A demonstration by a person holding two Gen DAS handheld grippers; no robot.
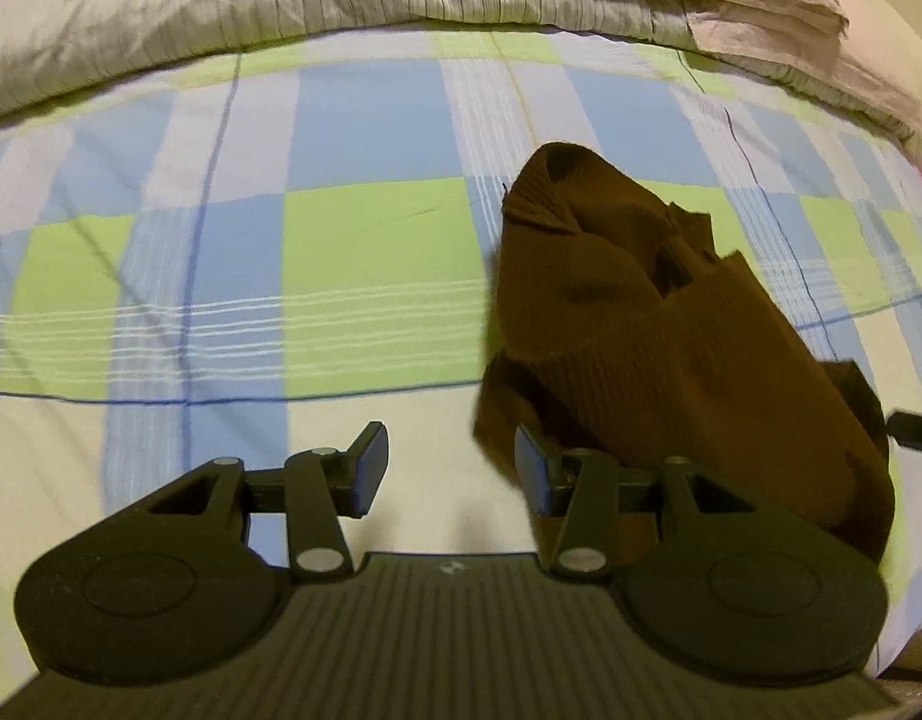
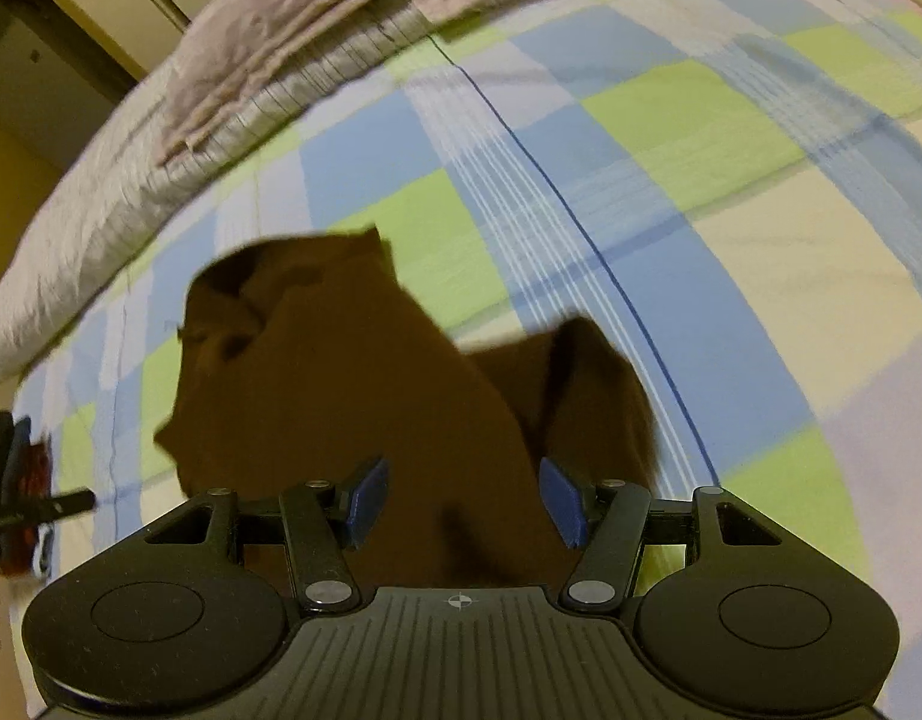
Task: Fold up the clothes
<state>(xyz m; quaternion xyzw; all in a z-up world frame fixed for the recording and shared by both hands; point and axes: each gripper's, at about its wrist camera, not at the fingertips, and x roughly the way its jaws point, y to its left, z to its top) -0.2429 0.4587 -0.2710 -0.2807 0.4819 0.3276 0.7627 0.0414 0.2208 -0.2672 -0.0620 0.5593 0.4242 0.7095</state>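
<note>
Hovering over a bed, pointing steeply down: left tongs (image 1: 452,468) standing about half open with nothing between the blue pads, only pale sheet showing in the gap, the right-hand pad (image 1: 532,471) sitting just at the near edge of a brown sweater (image 1: 658,324). Hanging directly above that same garment: right tongs (image 2: 463,501), spread somewhat wider, brown cloth filling the space under the fingers but not pinched by either pad (image 2: 368,501). Lying crumpled in a loose heap on a checked bedspread (image 1: 365,252) of blue, green and cream: the sweater, ribbed knit, dark brown, one end bunching upward, another flap trailing off to the side. Probably handling as soft, light and floppy, sagging wherever unsupported and stretching rather than slipping; likely gripping best at a hem or shoulder edge, one corner per tool, taking a single layer rather than the bunched middle. Lining the far side of the bed: a rumpled grey quilt (image 1: 179,12).
</note>
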